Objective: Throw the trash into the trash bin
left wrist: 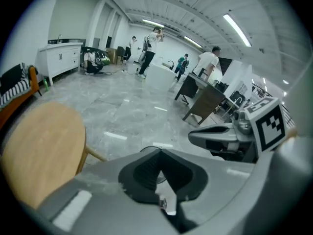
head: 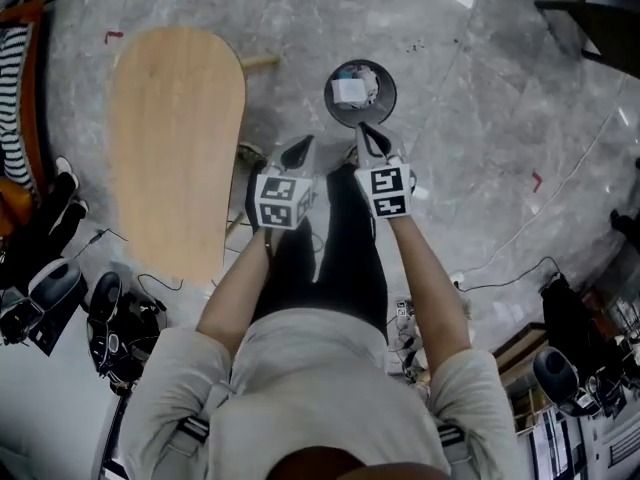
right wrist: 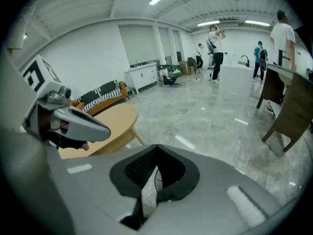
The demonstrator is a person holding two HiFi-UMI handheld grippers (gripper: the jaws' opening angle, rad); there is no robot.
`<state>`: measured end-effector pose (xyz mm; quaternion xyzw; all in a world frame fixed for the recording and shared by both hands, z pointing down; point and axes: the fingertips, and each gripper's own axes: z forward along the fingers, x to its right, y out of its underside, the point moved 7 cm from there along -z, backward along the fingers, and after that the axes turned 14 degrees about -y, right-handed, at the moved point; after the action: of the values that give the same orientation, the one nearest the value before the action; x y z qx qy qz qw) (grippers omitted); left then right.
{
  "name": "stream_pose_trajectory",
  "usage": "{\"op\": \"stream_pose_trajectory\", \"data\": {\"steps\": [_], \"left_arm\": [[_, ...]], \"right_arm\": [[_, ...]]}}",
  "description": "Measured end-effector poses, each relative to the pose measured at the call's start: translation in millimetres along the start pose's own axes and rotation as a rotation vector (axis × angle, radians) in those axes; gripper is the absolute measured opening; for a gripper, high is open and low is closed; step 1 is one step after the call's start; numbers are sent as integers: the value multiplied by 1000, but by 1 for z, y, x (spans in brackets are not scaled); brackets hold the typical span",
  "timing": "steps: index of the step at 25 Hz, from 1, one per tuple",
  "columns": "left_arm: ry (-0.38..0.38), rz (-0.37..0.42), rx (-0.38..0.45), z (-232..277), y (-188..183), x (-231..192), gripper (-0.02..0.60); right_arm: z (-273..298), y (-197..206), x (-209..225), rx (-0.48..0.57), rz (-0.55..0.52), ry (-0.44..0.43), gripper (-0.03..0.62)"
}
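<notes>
Trash (head: 349, 91), a white, squarish piece that looks like paper or packaging, lies flat inside the round dark trash bin (head: 391, 96) on the grey marble floor (head: 490, 108). It is too small in the head view to give a clear long axis or to say which way it points; its edges seem roughly square to the picture. Other, darker scraps may sit beside it in the bin, though I cannot make them out.

Nearer the person than the bin are both grippers, side by side and apart from it. The left gripper (head: 298, 149) has its jaws closed tip to tip with nothing between them. The right gripper (head: 371, 138) is closed and empty too. An oval light wooden surface (head: 175, 138) stands left of the bin.
</notes>
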<state>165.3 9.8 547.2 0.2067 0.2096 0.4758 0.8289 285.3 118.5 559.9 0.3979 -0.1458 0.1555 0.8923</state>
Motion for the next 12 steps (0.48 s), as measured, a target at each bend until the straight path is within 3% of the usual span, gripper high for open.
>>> {"op": "stream_pose_trajectory", "data": {"steps": [3, 8, 12], "left_arm": [[-8, -23, 53, -45, -28, 4, 18], [68, 93, 201, -104, -77, 36, 18], [89, 88, 304, -140, -106, 50, 19]], "right_arm": [[-38, -42, -31, 64, -46, 12, 8], [-107, -109, -71, 243, -131, 77, 8], [-149, -141, -97, 372, -183, 128, 8]]}}
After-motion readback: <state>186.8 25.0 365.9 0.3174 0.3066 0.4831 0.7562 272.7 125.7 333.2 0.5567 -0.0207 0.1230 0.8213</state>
